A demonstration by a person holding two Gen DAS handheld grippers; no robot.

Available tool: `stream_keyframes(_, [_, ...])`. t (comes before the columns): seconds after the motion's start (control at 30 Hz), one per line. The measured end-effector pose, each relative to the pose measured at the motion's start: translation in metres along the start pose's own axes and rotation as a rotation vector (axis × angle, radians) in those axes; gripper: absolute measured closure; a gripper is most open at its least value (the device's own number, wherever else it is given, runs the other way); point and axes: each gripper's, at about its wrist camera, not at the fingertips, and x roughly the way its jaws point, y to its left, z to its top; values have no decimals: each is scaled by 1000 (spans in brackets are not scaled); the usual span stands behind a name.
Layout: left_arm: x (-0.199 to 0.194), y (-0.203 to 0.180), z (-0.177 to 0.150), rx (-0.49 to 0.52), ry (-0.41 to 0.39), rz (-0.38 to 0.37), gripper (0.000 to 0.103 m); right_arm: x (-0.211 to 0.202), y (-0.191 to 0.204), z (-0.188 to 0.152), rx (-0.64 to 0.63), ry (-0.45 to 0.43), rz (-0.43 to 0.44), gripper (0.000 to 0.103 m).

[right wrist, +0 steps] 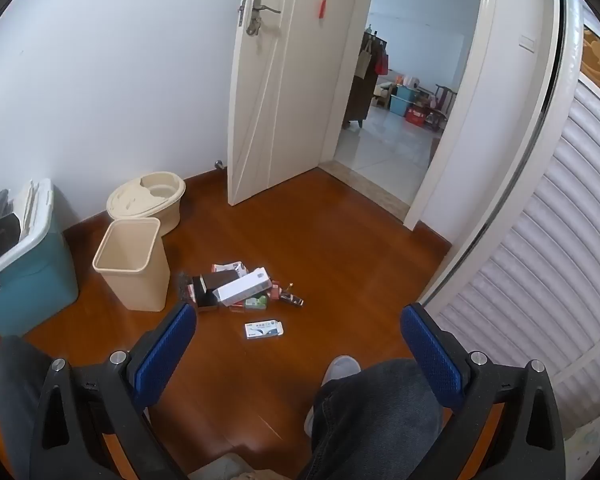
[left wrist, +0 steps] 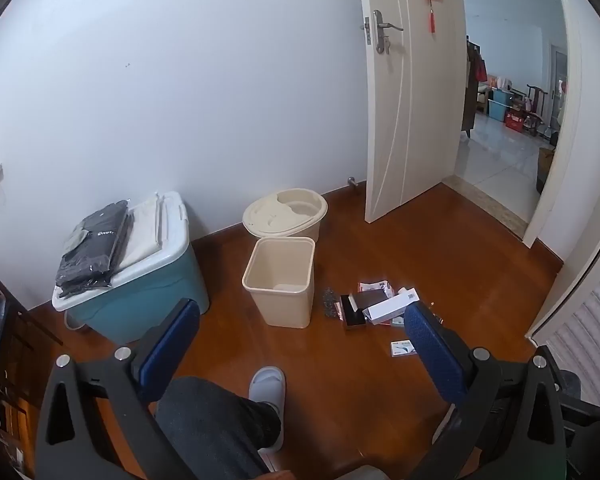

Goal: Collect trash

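Both the left claw (left wrist: 302,330) and the right claw (right wrist: 298,330) stand wide apart and hold nothing. The trash pile (right wrist: 236,286) lies on the wooden floor (right wrist: 340,240), just beside the empty beige bin (right wrist: 134,266).

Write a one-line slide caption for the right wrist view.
Open right gripper above a wooden floor, facing scattered boxes beside an upright beige bin.

Each hand-held gripper (left wrist: 300,336) has black frames, silver screws, blue textured pads (right wrist: 162,354); dark jeans (right wrist: 376,420), grey slippers (left wrist: 266,390).
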Motion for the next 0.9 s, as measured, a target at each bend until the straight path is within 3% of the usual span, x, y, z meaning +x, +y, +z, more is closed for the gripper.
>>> stream_keyframes(0.9, [0,0,1,10,-5,9,0,0,-2,1,9,0,5,0])
